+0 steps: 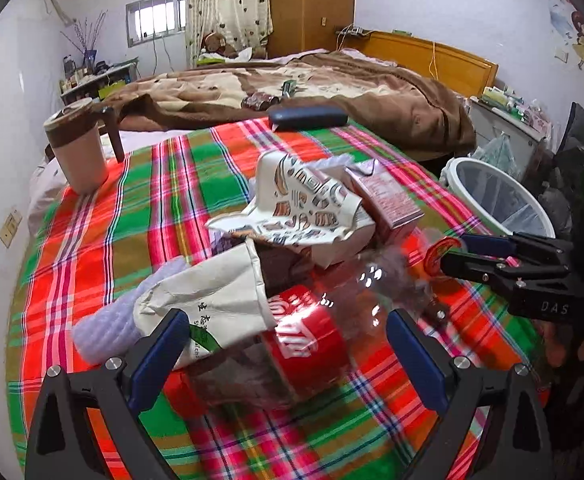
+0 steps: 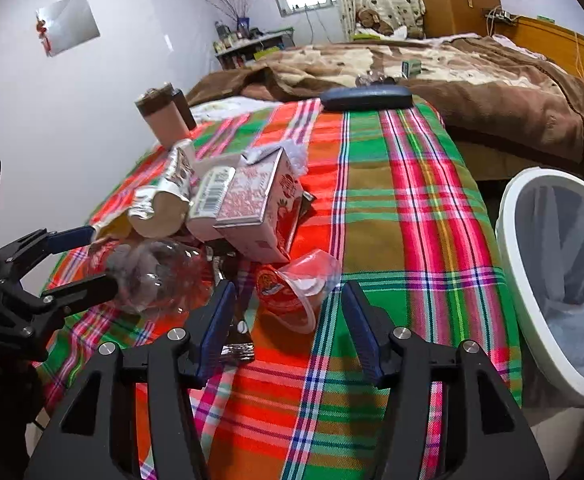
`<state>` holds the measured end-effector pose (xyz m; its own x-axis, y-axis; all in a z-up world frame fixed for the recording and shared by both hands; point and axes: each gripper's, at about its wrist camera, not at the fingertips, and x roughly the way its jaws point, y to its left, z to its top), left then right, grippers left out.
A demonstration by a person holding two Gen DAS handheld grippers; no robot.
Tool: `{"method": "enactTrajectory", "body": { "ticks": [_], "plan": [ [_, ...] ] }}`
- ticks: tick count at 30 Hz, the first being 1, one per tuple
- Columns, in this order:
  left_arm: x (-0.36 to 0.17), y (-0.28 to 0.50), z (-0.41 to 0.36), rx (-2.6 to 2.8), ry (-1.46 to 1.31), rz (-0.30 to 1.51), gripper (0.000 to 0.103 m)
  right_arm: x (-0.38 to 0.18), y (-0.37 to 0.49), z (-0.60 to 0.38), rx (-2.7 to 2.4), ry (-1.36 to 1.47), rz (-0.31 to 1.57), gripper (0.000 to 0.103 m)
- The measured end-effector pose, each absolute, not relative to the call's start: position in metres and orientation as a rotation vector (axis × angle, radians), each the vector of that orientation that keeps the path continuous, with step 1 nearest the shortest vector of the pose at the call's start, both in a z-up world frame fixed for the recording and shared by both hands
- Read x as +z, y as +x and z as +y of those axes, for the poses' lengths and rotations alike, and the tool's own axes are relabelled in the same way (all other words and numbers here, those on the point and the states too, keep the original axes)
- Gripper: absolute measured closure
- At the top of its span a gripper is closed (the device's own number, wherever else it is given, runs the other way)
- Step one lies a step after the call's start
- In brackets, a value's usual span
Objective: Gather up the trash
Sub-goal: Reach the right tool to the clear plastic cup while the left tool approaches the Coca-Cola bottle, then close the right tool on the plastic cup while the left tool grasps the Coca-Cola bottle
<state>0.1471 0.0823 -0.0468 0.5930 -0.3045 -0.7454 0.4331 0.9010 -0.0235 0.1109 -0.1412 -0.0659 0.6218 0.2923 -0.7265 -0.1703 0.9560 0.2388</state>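
Left tongs (image 1: 288, 344) gape wide around a clear red-labelled plastic bottle (image 1: 311, 336); right tongs (image 2: 288, 320), equally open, frame a clear red-lidded jelly cup (image 2: 292, 284) on the plaid-covered counter (image 2: 391, 220).

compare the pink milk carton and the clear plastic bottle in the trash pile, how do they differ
The pink milk carton is opaque, boxy and printed pink; the clear plastic bottle is see-through and rounded, with a red label. The carton rests on top of the pile, away from both claws, while the bottle lies on its side between the fingers of the open left claw. Both lie on the plaid cloth among the trash.
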Motion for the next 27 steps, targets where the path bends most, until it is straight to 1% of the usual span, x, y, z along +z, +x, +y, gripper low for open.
{"method": "enactTrajectory", "body": {
  "ticks": [12,15,20,27],
  "plan": [
    [-0.048,0.087,0.047,-0.642,0.184,0.891,0.003,-0.067,0.103,-0.16,0.19,0.126,0.881,0.046],
    [-0.041,0.079,0.044,-0.643,0.197,0.862,0.003,-0.065,0.102,-0.167,0.176,0.127,0.879,0.046],
    [-0.02,0.09,0.05,-0.565,0.173,0.767,0.003,-0.061,0.101,-0.172,0.211,0.147,0.858,0.046],
    [-0.045,0.119,0.046,-0.557,0.174,0.867,0.003,-0.061,0.113,-0.163,0.264,0.14,0.849,0.046]
  ]
}}
